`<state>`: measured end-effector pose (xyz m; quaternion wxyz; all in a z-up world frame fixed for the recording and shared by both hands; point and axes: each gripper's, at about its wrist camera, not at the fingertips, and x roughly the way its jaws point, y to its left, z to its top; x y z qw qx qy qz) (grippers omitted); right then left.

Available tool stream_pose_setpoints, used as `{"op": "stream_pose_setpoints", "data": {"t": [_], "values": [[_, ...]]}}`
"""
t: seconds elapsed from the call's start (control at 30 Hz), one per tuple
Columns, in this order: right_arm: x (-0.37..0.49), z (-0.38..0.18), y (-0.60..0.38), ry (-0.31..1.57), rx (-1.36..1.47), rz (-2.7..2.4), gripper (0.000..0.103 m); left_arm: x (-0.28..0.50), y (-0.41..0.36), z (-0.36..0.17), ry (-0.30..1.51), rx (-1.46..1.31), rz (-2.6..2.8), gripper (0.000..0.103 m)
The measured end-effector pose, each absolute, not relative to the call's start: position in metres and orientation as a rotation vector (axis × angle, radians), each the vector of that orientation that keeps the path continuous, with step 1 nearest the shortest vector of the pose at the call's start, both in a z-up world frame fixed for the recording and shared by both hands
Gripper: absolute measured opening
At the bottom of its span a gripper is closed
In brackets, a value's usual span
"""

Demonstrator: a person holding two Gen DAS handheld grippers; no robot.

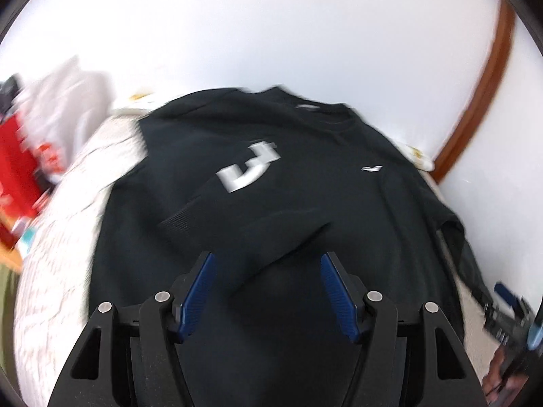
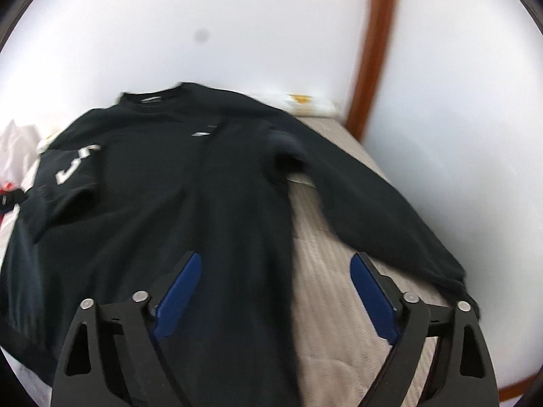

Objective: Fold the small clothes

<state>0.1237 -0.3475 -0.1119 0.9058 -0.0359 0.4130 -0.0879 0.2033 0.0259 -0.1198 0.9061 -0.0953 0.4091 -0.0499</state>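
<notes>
Both views were motion-blurred. Far left: a blurred pile of white, red and dark clothes (image 1: 37, 142) sat at the edge of the pale ribbed bedspread (image 1: 68, 237). The black long-sleeved sweatshirt with white logo marks (image 1: 271, 176) lay flat, face up, across the bedspread, collar toward the white wall (image 1: 237, 27).

Its sleeve with the large white logo (image 1: 249, 169) was folded in over the chest, cuff end pointing down toward the left gripper (image 1: 266, 273). That gripper's blue-padded jaws were released, apart, with nothing pinched; only flat black fabric showed below the gap.

In the right wrist view, the right gripper (image 2: 275, 273) was also released, jaws wide and gripping nothing, straddling the sweatshirt's side edge: one pad over black cloth, the other over bare bedspread. The other sleeve (image 2: 373, 210) lay stretched out straight to the right, cuff at the bed's edge.

Far right: a brown wooden trim strip (image 2: 376, 44) ran up the wall; a white-and-yellow item (image 2: 305, 103) lay at the bed's far corner, too blurred to identify.
</notes>
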Motion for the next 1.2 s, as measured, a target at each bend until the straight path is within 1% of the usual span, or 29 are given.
{"op": "stream_pose_setpoints", "data": {"t": [0.13,0.23,0.37,0.47,0.53,0.6,0.7,0.9,0.93,0.97,1.0,1.07,1.13,1.17,1.2], "values": [[0.141,-0.114,-0.3,0.853,-0.1,-0.079,0.081,0.182,0.075,-0.145,0.901,-0.209,0.013,0.062],[0.159,-0.118,-0.261,0.866,-0.097,0.027,0.08,0.17,0.105,-0.166,0.94,-0.214,0.075,0.062],[0.184,-0.127,-0.203,0.894,-0.079,0.205,0.08,0.161,0.133,-0.188,0.967,-0.298,0.051,0.062],[0.198,-0.137,-0.158,0.92,-0.097,0.306,0.081,0.157,0.14,-0.198,0.96,-0.32,0.017,0.062],[0.208,-0.146,-0.131,0.943,-0.107,0.349,0.081,0.155,0.141,-0.198,0.934,-0.305,0.011,0.065],[0.218,-0.158,-0.102,0.97,-0.124,0.4,0.081,0.154,0.138,-0.198,0.926,-0.279,0.005,0.066],[0.222,-0.17,-0.074,0.99,-0.151,0.448,0.081,0.154,0.137,-0.199,0.905,-0.262,-0.006,0.067],[0.224,-0.19,-0.037,0.97,-0.235,0.464,0.081,0.152,0.13,-0.201,0.869,-0.215,0.002,0.069],[0.227,-0.194,-0.034,0.975,-0.245,0.46,0.08,0.15,0.129,-0.201,0.862,-0.209,0.007,0.069],[0.231,-0.198,-0.032,0.986,-0.26,0.451,0.075,0.15,0.127,-0.202,0.855,-0.197,0.013,0.069],[0.234,-0.2,-0.034,0.991,-0.268,0.442,0.057,0.15,0.126,-0.202,0.855,-0.186,0.017,0.069],[0.235,-0.192,-0.043,0.978,-0.242,0.477,0.05,0.15,0.127,-0.202,0.853,-0.189,0.02,0.069],[0.233,-0.18,-0.058,0.949,-0.212,0.507,0.026,0.151,0.127,-0.202,0.852,-0.195,0.022,0.07],[0.233,-0.174,-0.067,0.942,-0.203,0.508,0.023,0.152,0.126,-0.202,0.855,-0.188,0.023,0.071],[0.235,-0.168,-0.077,0.939,-0.189,0.506,0.022,0.152,0.124,-0.202,0.857,-0.182,0.024,0.072]]}}
